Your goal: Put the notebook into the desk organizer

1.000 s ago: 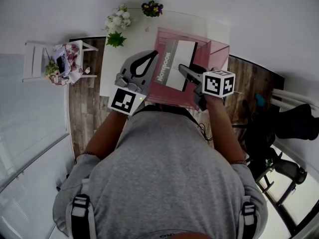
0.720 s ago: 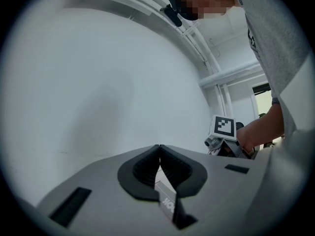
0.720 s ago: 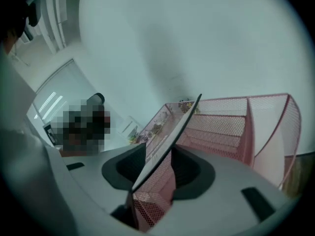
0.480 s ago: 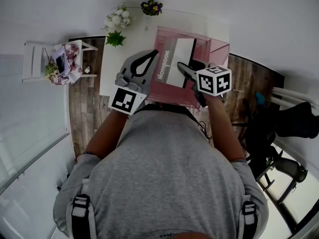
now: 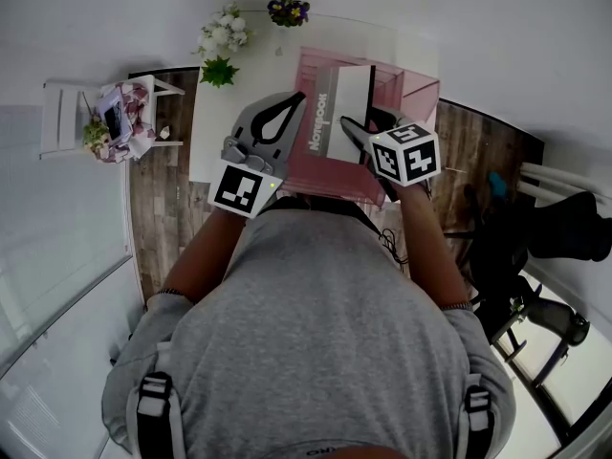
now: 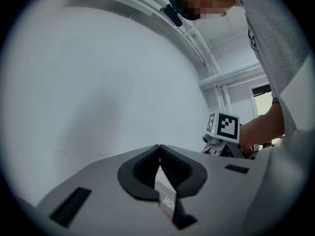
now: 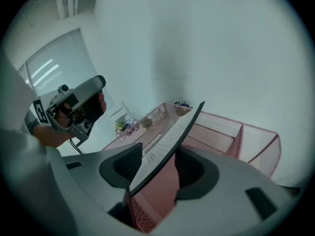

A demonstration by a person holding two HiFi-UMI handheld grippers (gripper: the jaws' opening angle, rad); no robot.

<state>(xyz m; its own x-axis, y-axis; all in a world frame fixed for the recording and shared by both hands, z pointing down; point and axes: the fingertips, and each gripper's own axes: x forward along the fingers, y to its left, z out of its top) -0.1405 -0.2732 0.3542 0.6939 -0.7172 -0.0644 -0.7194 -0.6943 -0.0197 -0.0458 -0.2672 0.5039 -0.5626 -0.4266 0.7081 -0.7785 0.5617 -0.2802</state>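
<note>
A grey and white notebook (image 5: 339, 113) stands nearly on edge inside the pink mesh desk organizer (image 5: 416, 89) on the white table. My left gripper (image 5: 298, 98) sits at the notebook's left edge. In the left gripper view its tips meet (image 6: 158, 149) and a strip of the notebook (image 6: 167, 200) is nipped between the pads. My right gripper (image 5: 363, 120) reaches in from the right. Its jaws have just been opening. The notebook (image 7: 162, 141) slants across the gap, with pink mesh (image 7: 231, 132) showing beside the right pad, so the right gripper (image 7: 160, 151) stands open around it.
Two flower pots (image 5: 225, 36) (image 5: 290, 10) stand at the table's far edge. A small white rack with clutter (image 5: 115, 118) is on the wooden floor to the left, and a black chair (image 5: 564, 228) to the right. The white table (image 5: 215, 132) is bare left of the organizer.
The notebook has tipped from a slant to nearly upright in the organizer. The right gripper has rolled with its cube. The left gripper has stayed put.
</note>
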